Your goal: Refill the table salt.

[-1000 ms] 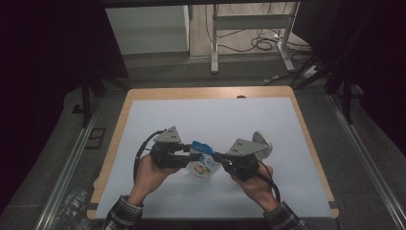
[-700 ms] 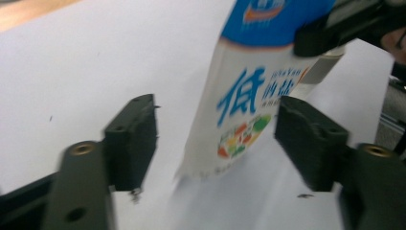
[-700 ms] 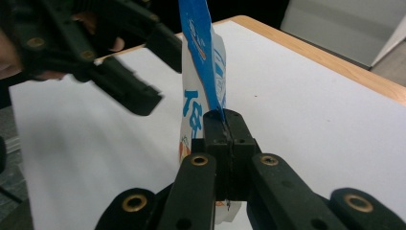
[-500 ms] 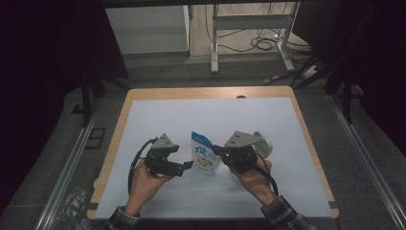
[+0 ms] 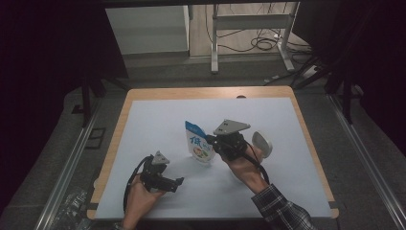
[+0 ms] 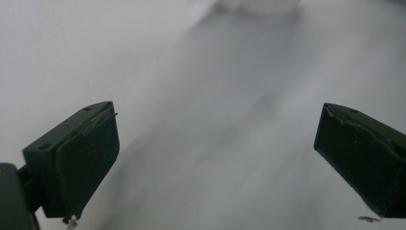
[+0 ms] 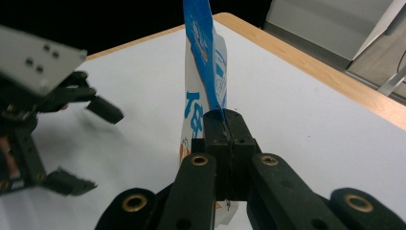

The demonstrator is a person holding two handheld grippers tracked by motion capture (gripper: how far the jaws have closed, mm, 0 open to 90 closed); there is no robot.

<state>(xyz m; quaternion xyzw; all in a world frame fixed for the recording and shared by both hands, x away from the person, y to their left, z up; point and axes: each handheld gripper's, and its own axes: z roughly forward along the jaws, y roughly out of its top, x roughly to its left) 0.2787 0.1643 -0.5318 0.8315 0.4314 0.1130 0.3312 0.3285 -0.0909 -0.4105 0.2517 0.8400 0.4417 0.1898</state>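
A blue and white pouch (image 5: 197,143) with printed lettering stands upright near the middle of the white table top (image 5: 158,120). My right gripper (image 5: 211,142) is shut on its right edge; in the right gripper view the jaws (image 7: 225,120) pinch the pouch (image 7: 203,57) at its thin seam. My left gripper (image 5: 178,184) sits low near the front left, apart from the pouch. Its jaws have just been opening and now stand wide with nothing between them (image 6: 215,158). The right gripper view also shows the left gripper (image 7: 88,146), spread open.
A white rounded object (image 5: 262,143) lies on the table just right of my right hand. The table's wooden rim (image 5: 206,92) frames the white surface. Beyond the far edge stand a metal stand's legs and cables on the floor (image 5: 249,43).
The left gripper let go of the pouch, opened wide and sank toward the front left of the table. The right gripper raised the pouch upright and shifted slightly right.
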